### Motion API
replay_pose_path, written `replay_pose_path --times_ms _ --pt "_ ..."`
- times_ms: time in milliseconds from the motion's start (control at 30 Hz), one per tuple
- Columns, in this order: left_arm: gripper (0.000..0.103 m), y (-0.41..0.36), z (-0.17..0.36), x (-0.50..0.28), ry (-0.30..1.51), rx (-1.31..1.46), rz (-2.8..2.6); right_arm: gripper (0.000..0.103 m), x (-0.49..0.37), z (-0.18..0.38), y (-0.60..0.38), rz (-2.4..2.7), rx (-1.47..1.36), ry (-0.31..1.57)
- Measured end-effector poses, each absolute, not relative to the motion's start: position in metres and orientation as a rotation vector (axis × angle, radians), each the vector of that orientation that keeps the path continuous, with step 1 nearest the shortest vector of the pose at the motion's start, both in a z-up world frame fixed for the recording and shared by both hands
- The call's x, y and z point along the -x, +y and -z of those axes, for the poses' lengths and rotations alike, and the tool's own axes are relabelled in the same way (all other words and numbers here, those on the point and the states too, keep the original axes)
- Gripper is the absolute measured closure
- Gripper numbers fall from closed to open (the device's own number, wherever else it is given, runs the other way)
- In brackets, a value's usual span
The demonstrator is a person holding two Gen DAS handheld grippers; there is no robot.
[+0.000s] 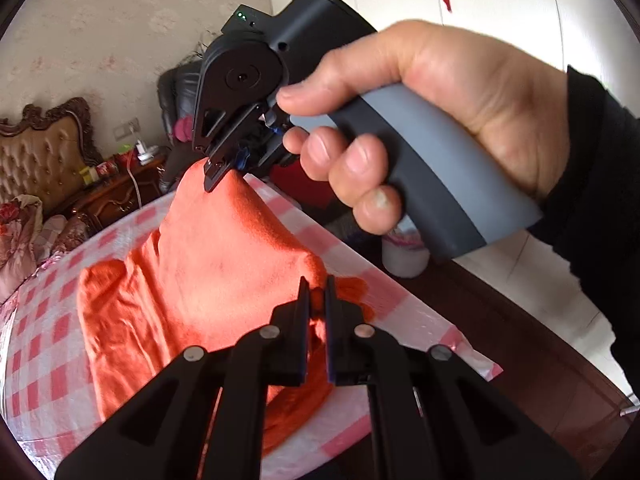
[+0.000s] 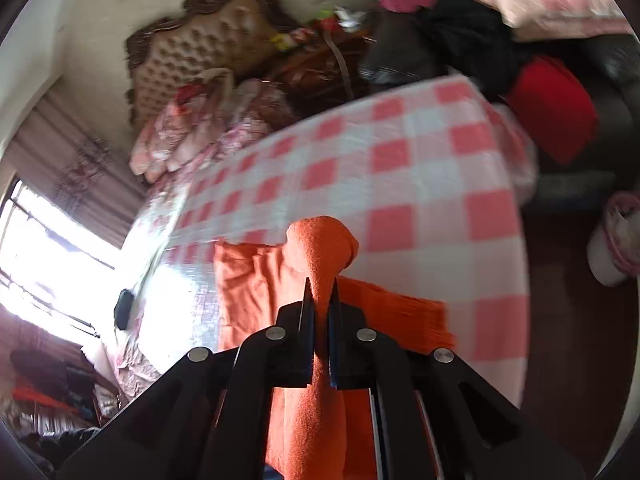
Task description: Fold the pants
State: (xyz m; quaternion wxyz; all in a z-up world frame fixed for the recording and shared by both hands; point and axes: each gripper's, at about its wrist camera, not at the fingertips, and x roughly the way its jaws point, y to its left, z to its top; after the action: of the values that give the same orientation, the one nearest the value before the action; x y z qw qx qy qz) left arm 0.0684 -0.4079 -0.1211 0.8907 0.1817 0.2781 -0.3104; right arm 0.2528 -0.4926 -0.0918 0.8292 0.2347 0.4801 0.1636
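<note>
Mid-fold. Left claw (image 1: 316,296) and right claw (image 2: 320,296) each clamped on an edge of the orange pants (image 1: 192,264), lifted over the checked worktop (image 1: 48,312), rest lying flat. Next, probably: carry across, align edges, lower evenly, release.

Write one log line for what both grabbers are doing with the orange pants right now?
left gripper: shut on orange pants | right gripper: shut on orange pants | cloth lifted between them above checkered cover | fold unfinished
</note>
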Motion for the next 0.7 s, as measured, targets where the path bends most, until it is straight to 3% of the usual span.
replay_pose_path --times_ms 233,267,333,367,433,633,700 --pt "0.095 -0.442 0.167 -0.077 0.661 -0.427 0.665 0.098 -0.247 0.147 -0.526 -0.265 -0.479 1.066" --pt "0.091 -0.443 0.174 -0.085 0.674 -0.431 0.680 0.093 -0.247 0.153 -0.526 -0.254 -0.456 1.067" --pt "0.052 -0.442 0.175 -0.084 0.682 -0.400 0.771 0.070 -0.246 0.164 -0.528 -0.170 -0.388 1.057" --pt "0.048 -0.438 0.171 -0.081 0.671 -0.392 0.794 0.058 -0.243 0.164 -0.530 -0.123 -0.355 1.042" --pt "0.047 -0.416 0.156 -0.071 0.637 -0.372 0.870 0.056 -0.228 0.154 -0.542 -0.037 -0.335 0.981" --pt "0.041 -0.238 0.123 -0.110 0.735 0.005 0.704 0.054 -0.161 0.136 -0.533 -0.076 -0.385 0.957" --pt "0.043 -0.168 0.135 -0.141 0.816 0.191 0.533 0.047 -0.148 0.148 -0.520 -0.062 -0.382 1.003"
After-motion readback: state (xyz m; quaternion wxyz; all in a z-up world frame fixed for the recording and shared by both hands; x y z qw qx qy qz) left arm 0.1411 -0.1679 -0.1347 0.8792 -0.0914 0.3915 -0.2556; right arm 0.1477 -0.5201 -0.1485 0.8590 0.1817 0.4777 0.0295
